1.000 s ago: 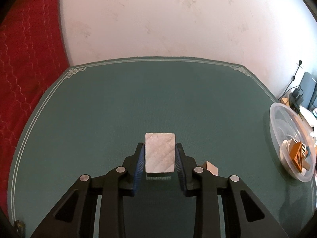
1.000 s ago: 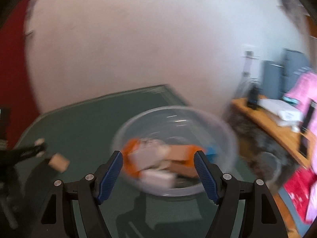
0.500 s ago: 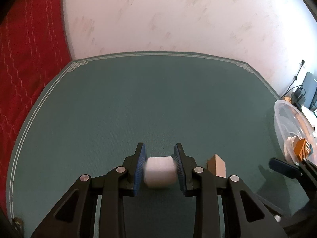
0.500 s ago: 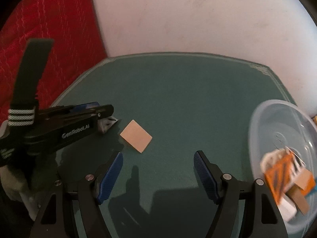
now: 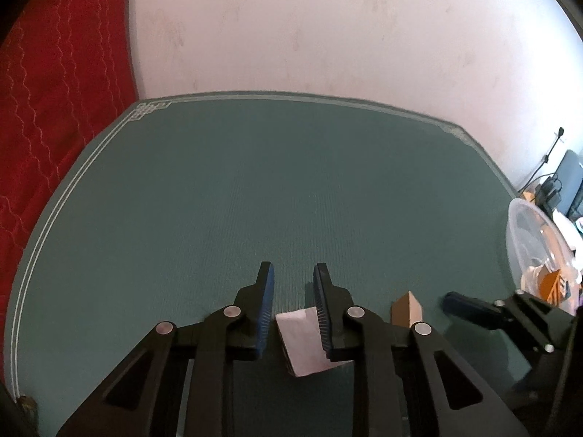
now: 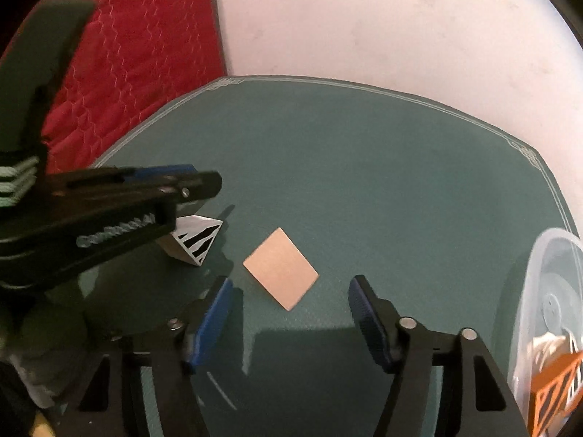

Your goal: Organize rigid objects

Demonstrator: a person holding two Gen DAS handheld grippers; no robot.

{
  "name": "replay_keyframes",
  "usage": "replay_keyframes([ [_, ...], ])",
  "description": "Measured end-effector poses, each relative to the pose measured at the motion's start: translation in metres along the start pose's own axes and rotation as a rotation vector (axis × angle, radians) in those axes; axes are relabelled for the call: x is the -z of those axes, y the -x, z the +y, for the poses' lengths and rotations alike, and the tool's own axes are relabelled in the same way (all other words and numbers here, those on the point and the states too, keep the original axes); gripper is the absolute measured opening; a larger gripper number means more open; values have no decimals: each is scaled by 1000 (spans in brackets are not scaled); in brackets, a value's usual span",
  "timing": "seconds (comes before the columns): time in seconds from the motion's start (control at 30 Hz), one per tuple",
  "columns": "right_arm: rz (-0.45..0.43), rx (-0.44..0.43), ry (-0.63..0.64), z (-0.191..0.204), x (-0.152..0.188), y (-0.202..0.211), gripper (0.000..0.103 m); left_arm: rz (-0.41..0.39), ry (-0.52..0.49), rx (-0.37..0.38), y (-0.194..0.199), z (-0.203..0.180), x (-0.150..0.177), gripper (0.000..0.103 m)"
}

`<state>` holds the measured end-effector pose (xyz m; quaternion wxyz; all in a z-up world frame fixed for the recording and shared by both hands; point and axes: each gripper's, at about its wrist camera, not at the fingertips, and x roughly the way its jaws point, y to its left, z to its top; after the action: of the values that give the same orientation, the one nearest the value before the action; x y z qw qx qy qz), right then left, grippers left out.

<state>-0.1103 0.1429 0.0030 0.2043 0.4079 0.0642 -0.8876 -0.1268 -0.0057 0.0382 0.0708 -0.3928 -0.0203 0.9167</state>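
Presently: tan block (image 6: pixel 280 268), flat on the green mat (image 6: pixel 364 167), centre of the right view, corners turned diamond-wise. Right gripper (image 6: pixel 289 315) just below it, jaws closing, nothing between them yet. Left gripper (image 5: pixel 292 293), at left, pinches the white wedge (image 5: pixel 304 342). Bowl (image 6: pixel 546 291) far right.

No text can be read: the lettering on the left tongs (image 6: pixel 196 182) is blurred.
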Motion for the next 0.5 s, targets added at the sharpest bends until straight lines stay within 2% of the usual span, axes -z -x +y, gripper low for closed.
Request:
replay_keyframes([
  [0.3,12,25,48,3,-7,-6,43,-7,17,15,4,9,-4,23],
  [0.5,6,46,31,4,3,2,41,30,70,38,1,24,-9,25],
])
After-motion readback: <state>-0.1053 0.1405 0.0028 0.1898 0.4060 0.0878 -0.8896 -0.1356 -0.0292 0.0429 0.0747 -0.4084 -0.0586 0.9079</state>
